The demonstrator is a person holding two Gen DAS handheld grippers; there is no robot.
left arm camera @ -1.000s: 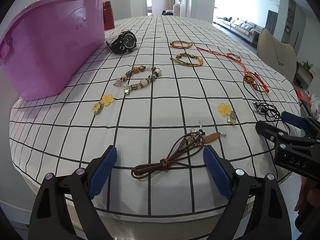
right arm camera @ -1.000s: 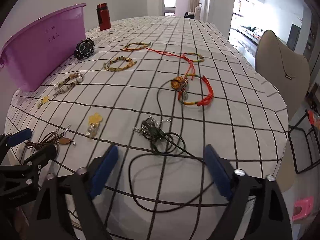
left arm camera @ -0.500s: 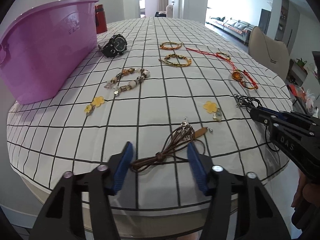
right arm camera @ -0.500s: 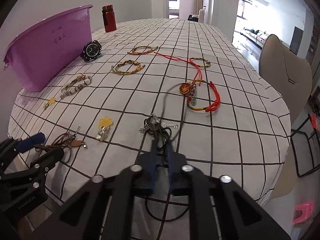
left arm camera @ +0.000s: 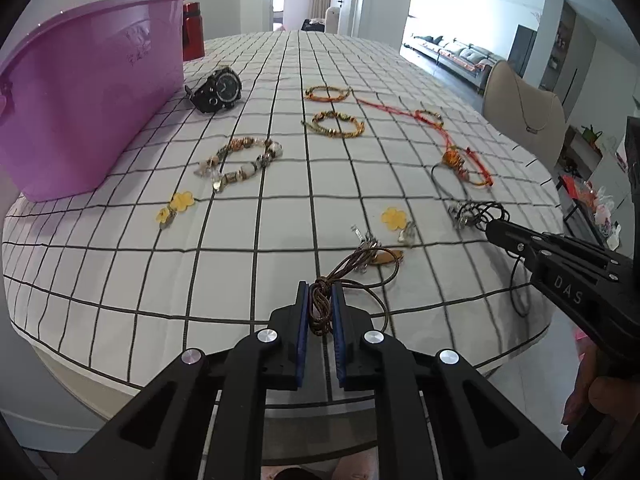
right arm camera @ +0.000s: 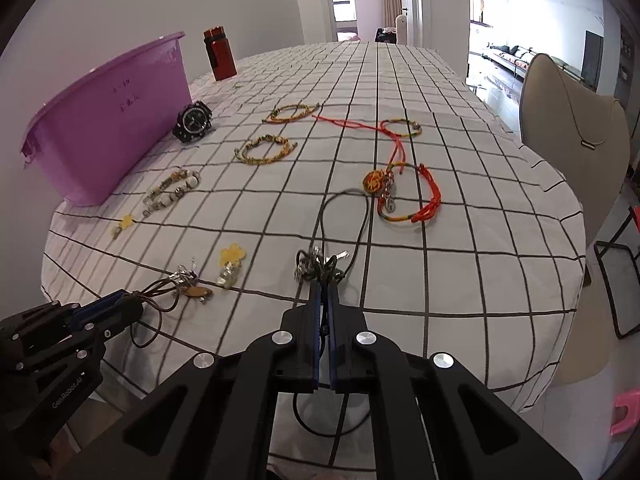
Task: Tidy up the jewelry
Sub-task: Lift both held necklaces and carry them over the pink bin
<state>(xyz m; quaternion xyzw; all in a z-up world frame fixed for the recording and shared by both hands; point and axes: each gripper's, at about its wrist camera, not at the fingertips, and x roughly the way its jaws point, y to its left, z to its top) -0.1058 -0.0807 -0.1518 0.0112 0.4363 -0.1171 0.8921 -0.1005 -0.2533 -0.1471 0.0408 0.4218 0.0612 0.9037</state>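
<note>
A brown cord necklace (left arm camera: 362, 258) with a wooden pendant lies near the table's front edge. My left gripper (left arm camera: 320, 290) has its jaws closing, and the blue pads press on the necklace's knotted bundle. To its right lies a black cord necklace (right arm camera: 320, 266) with metal charms. My right gripper (right arm camera: 324, 286) is closing too, its pads pinching that black cord just behind the charms. The cord's loose loop hangs over the table edge under the gripper. In the right wrist view the left gripper (right arm camera: 128, 306) shows at lower left on the brown necklace (right arm camera: 188, 289).
A purple tub (left arm camera: 80, 112) stands at the left, with a black watch (left arm camera: 218, 90) and a red bottle (right arm camera: 219, 54) beside it. Beaded bracelet (left arm camera: 240, 160), two yellow flower earrings (left arm camera: 178, 206), braided bracelets (left arm camera: 338, 124) and red cord bracelets (right arm camera: 412, 196) lie on the checked cloth. A beige chair (right arm camera: 572, 112) stands right.
Both grippers went from wide open to shut. The left closed on the brown cord bundle, the right on the black cord. Both necklaces shifted slightly as they were pinched.
</note>
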